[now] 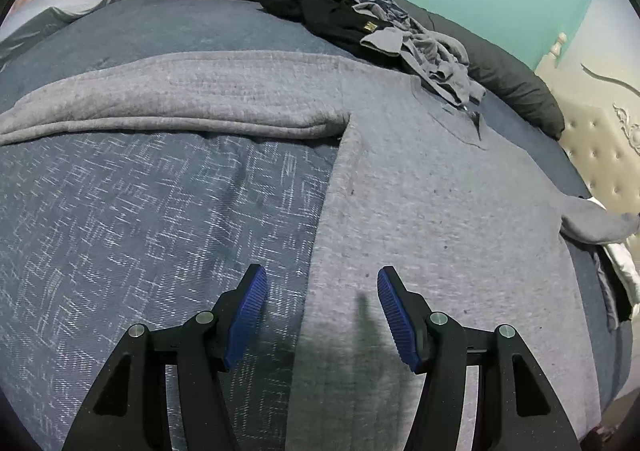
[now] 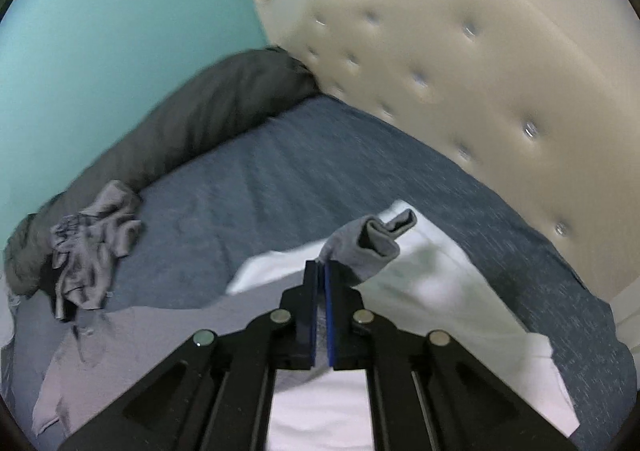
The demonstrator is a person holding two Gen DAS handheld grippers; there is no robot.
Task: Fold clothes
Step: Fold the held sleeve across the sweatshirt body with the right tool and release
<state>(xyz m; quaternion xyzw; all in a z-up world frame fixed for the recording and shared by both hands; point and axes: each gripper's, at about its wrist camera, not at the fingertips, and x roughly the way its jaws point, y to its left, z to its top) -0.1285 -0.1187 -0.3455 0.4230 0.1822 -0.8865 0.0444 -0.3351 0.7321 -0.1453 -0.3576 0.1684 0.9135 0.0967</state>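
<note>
Blue ribbed pads of the left gripper [image 1: 322, 315] stand wide apart with nothing between them, hovering over the lower side edge of the grey knit long-sleeved sweater [image 1: 420, 191], which lies spread flat on the dark blue woven bedspread [image 1: 140, 219]. One sleeve stretches out to the side. The right gripper [image 2: 321, 271] has its fingers pressed together on the other grey sleeve cuff [image 2: 376, 247], lifted above a white cloth [image 2: 440, 291]. Folding appears to be at the sleeve stage. Next, the held sleeve likely needs carrying across the sweater's body while the left pins the hem. A crumpled grey garment [image 2: 92, 251] lies near a dark grey rolled blanket [image 2: 192, 123] and a cream tufted headboard [image 2: 480, 71].
</note>
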